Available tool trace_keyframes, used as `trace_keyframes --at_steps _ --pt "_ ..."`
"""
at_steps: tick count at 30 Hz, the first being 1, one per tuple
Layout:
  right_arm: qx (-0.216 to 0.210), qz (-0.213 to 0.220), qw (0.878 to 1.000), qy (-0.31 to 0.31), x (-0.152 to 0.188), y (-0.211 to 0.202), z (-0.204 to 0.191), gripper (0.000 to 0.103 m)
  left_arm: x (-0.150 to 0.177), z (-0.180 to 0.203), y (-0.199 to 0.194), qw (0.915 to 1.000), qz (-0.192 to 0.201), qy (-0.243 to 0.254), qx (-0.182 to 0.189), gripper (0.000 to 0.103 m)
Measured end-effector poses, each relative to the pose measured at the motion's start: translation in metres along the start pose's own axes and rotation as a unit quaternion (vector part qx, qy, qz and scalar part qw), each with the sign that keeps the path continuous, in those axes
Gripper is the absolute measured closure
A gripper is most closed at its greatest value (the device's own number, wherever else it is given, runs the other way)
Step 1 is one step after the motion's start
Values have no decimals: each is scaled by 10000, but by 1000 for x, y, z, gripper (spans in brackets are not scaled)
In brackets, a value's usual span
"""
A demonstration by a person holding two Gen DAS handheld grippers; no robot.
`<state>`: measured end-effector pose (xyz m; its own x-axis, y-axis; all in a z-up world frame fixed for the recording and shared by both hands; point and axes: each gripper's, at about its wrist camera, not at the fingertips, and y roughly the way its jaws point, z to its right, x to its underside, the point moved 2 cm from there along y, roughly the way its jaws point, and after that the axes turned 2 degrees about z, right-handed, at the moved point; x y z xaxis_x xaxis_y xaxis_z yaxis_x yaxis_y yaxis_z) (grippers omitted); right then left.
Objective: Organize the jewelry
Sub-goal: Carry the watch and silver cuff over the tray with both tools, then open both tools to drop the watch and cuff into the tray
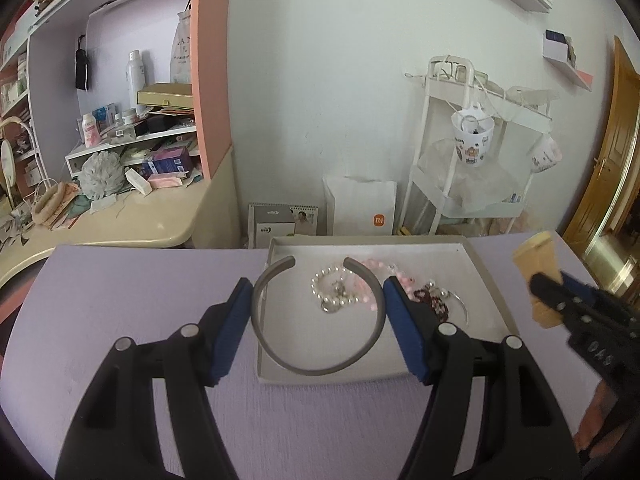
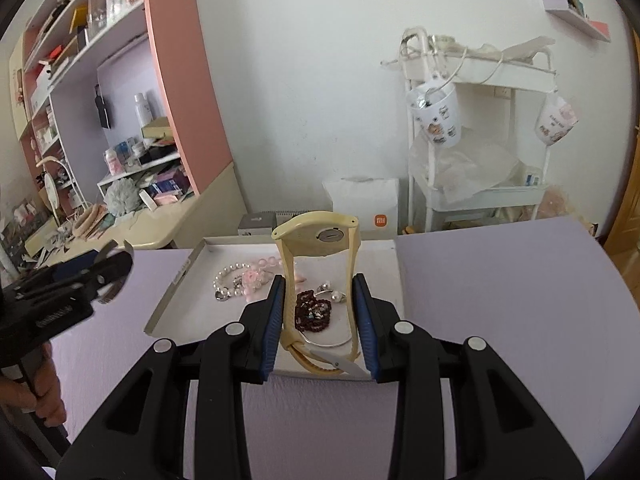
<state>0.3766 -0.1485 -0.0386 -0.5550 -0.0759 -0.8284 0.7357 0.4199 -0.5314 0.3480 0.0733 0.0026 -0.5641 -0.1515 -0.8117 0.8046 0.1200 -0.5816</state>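
Note:
My left gripper [image 1: 318, 300] is shut on a grey open bangle [image 1: 280, 354], its blue pads [image 1: 234, 328] pressing both sides, held just above the near part of a white tray [image 1: 486, 280]. In the tray lie a pearl bracelet [image 1: 332, 296], a pink bead bracelet [image 1: 370, 278], a dark red bead bracelet [image 1: 434, 300] and a silver bangle [image 1: 462, 308]. My right gripper [image 2: 319, 316] is shut on a cream-yellow watch [image 2: 316, 236], holding its band upright over the tray [image 2: 176, 280]. The watch also shows in the left wrist view [image 1: 538, 268].
The tray sits on a lilac table [image 1: 140, 300]. Behind it are a white Xiaomi box [image 1: 362, 208], a desk calendar [image 1: 284, 220], a white trolley with hanging cups [image 1: 468, 140] and a cluttered cream desk with shelves [image 1: 120, 208].

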Motion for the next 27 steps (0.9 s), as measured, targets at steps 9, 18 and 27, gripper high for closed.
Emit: trace_keyframes --at_steps 9,18,27 --pt "13 -416 9991 4 12 49 1 68 -7 -10 30 9999 -27 -126 74 37" --pt "84 -580 9982 86 12 78 11 65 -13 -6 57 9998 -73 -110 150 37" --pt "47 -654 9976 231 17 87 23 49 -17 -1 76 9997 -98 -46 218 37"
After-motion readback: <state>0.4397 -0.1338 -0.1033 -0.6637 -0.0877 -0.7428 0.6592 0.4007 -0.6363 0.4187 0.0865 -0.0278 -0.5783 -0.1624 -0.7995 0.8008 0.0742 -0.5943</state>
